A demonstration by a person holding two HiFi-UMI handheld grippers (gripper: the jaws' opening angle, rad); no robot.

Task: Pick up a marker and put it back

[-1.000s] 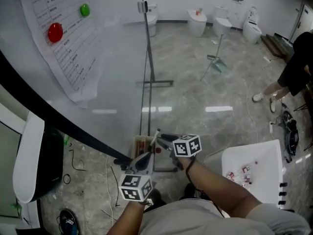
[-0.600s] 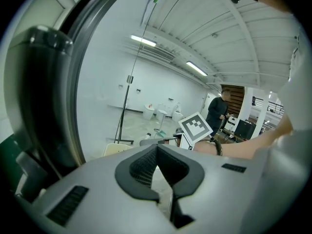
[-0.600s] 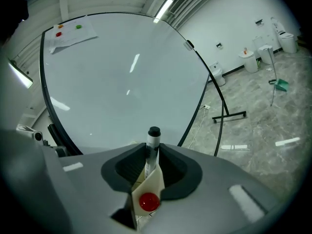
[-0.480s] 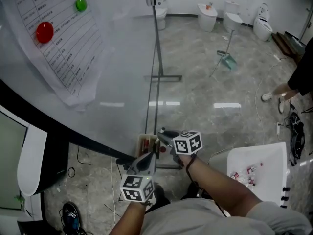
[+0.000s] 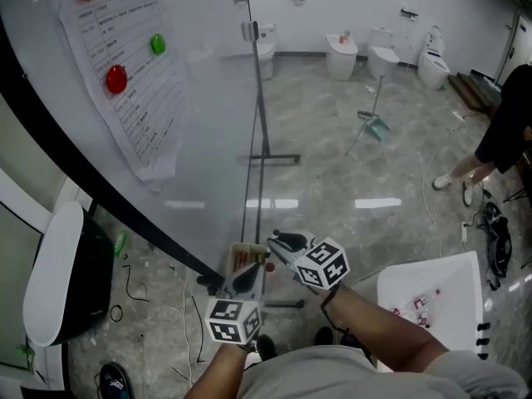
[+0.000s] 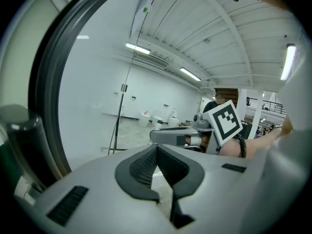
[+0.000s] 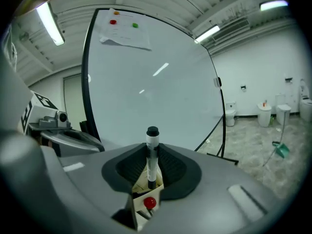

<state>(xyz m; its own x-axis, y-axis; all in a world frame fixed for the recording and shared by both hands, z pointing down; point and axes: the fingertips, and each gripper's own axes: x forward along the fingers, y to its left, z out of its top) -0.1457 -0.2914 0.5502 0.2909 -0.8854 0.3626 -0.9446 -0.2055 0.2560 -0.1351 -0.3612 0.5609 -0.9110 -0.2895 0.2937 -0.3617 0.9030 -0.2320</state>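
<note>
A white marker with a black cap (image 7: 152, 143) stands upright between the pads of my right gripper (image 7: 152, 151), which is shut on it. Its jaws have just been closing, with the marker between them. Under it is an open cardboard box (image 7: 141, 200) that holds a red-capped marker (image 7: 149, 203). In the head view the right gripper (image 5: 279, 241) hangs just above and to the right of that box (image 5: 246, 256). My left gripper (image 5: 247, 274) is close below the box. Its pads (image 6: 146, 165) meet at the tips with nothing between them.
A big whiteboard (image 5: 191, 140) fills the left, with a printed sheet (image 5: 133, 81) held by coloured magnets. Its stand's foot (image 5: 268, 158) rests on the floor beyond. A white table (image 5: 432, 281) with small items is at the right, and a person (image 5: 503, 131) stands far right.
The right gripper's marker cube has rolled to a tilt, and its jaws have lifted up off the box. The left gripper has stayed by the box.
</note>
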